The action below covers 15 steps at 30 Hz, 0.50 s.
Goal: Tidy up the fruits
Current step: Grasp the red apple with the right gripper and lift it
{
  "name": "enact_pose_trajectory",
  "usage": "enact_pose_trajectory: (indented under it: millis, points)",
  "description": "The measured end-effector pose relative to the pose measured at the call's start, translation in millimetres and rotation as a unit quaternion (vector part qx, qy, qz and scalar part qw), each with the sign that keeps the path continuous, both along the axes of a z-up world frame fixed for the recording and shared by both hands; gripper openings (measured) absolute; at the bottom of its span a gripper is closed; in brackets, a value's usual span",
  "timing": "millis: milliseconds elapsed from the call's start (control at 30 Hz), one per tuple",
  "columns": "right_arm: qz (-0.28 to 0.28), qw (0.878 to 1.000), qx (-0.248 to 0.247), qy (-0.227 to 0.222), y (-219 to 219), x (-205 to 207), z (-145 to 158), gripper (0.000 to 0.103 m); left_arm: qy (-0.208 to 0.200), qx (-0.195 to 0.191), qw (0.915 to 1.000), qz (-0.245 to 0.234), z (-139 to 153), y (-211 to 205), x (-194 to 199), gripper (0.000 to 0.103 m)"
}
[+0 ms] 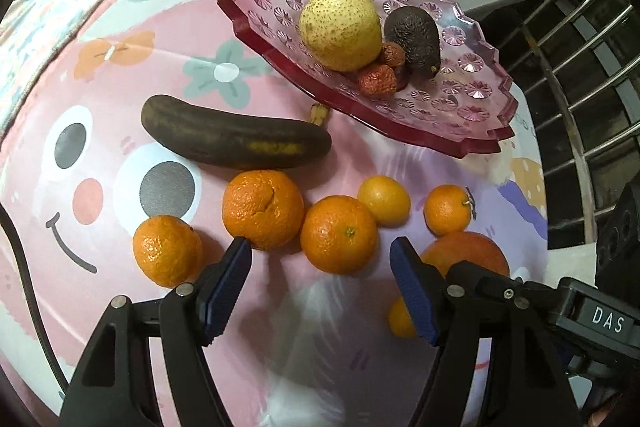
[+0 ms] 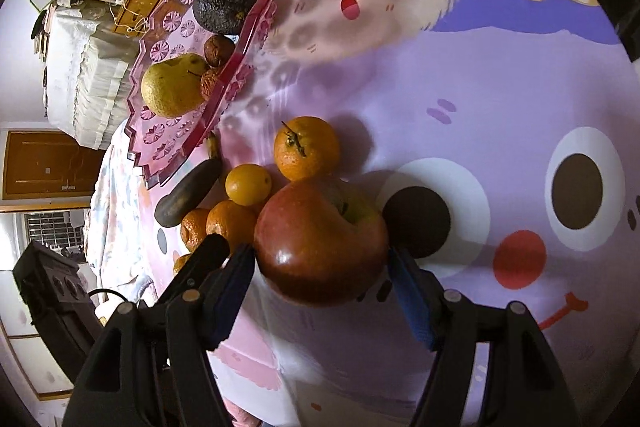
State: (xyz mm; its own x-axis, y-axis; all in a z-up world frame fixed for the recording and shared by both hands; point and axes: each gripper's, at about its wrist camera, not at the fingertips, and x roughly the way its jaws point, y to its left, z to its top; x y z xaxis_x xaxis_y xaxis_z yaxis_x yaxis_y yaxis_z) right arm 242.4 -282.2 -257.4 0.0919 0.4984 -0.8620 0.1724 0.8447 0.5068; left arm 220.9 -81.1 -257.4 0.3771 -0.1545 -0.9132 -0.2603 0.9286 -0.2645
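Apple (image 2: 320, 243) between right tongs (image 2: 320, 255), grip uncertain, left tongs (image 1: 320, 247) open, empty

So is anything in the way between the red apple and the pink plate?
Yes. An orange with a stem and a small yellow-orange fruit lie on the cloth between the apple and the pink plate. Lifting the apple over them should probably clear them.

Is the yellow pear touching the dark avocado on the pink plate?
Apart. The right wrist view shows the pear and the avocado with a small wrinkled fruit and bare pink plate between them.
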Motion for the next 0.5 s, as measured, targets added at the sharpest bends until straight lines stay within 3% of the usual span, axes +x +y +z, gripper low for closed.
enact_pose_trajectory:
  millis: [267, 500]
  points:
    - [0.006, 1.000, 0.003, 0.001, -0.2, 4.2, -4.2, 0.071, -0.008, 0.018, 0.9996, 0.019, 0.7, -4.6, -2.6, 0.069]
    - [0.012, 1.000, -0.003, -0.001, 0.4, 5.7, -2.1, 0.069, -0.003, 0.012, 0.9998, 0.014, -2.4, -11.3, -6.2, 0.063]
